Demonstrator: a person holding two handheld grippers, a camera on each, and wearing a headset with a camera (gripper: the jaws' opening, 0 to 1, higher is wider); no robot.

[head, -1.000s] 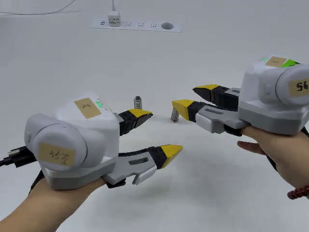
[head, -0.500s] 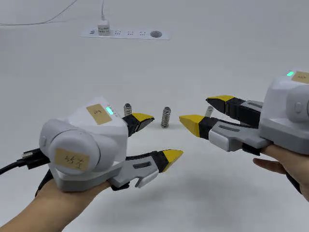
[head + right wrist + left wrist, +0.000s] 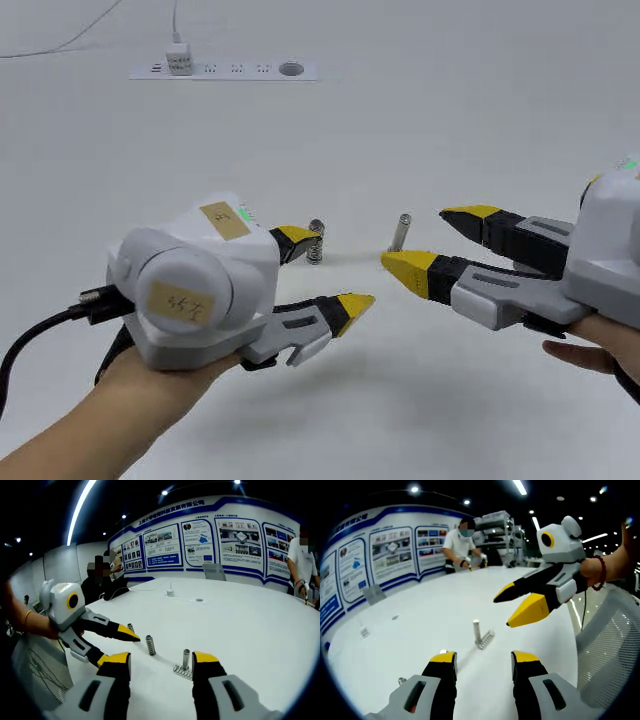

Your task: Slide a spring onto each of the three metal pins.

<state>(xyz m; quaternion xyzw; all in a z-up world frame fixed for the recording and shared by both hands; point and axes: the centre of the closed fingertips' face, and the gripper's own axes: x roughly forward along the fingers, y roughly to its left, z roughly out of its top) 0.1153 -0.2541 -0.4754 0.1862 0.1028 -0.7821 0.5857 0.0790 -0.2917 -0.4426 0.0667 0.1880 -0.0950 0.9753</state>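
L gripper (image 3: 330, 268) and R gripper (image 3: 435, 237) both spread, empty. Bare pin (image 3: 186, 657) just ahead of R's jaws, loose spring (image 3: 179, 670) lying at its foot. Pinch spring mid-coil, light squeeze, keep axis upright.

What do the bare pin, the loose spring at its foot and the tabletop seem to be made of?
Bare pin: probably steel, smooth silvery-grey with a dull sheen. Loose spring: thin coiled wire, likely steel, glinting on its turns. Tabletop: smooth matte white, laminate or paint; I cannot tell which.
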